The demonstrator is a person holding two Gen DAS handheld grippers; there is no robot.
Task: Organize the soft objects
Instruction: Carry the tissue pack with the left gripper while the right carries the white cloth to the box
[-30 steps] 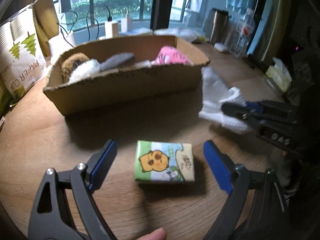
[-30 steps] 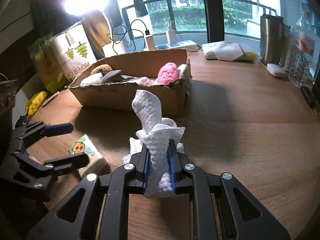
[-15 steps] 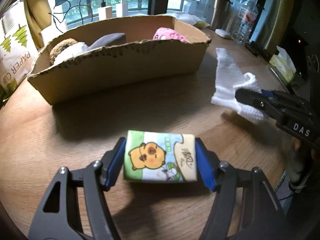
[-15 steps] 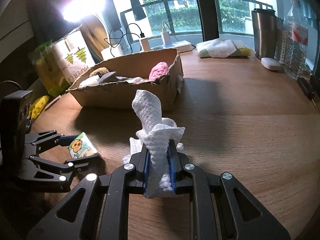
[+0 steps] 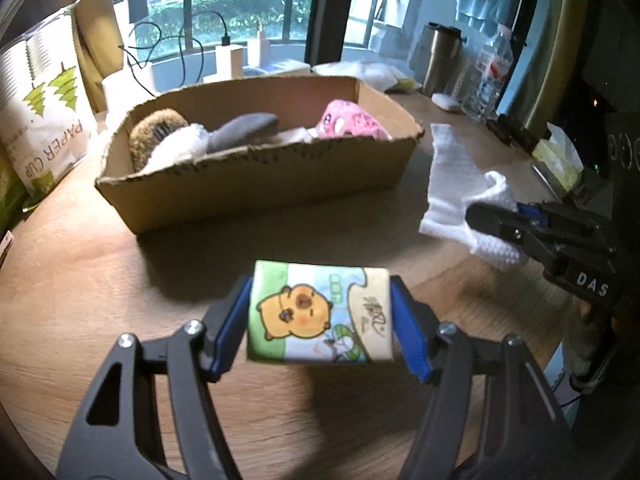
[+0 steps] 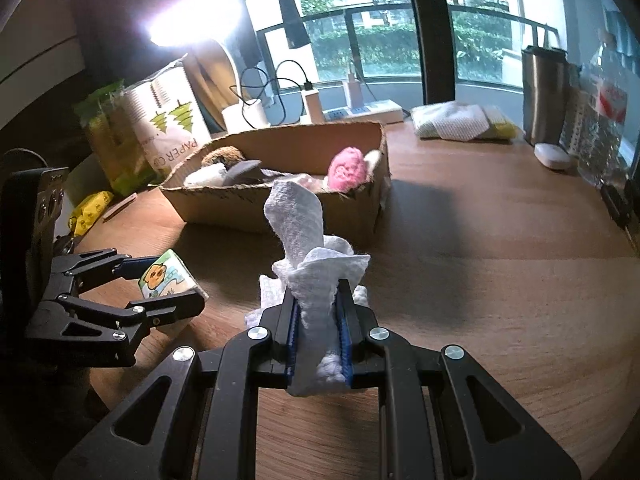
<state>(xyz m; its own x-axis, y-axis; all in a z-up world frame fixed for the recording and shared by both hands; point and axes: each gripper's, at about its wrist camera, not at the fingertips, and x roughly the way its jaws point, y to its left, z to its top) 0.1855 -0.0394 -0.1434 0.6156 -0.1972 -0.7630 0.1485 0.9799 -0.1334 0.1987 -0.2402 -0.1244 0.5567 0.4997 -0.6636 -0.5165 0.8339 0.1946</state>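
Daylight enters through the window [image 6: 400, 36] behind the table, leaving the foreground dim. A lamp [image 6: 196, 20] blows out to white glare in the right wrist view. The cardboard box [image 5: 260, 168] casts a soft shadow toward the camera. Both fisheye views bend and darken at their edges; the left wrist view is slightly blurred.

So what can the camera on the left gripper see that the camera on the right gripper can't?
Only the left wrist view shows the whole printed face of the tissue pack clamped in the left gripper, and a tissue box at the table's far right edge.

Only the right wrist view shows the bright lamp, the yellow packet, and the white cloth pinched in the right gripper from close up.

Both show the cardboard box with its pink plush toy, the paper cup bag and the steel tumbler.
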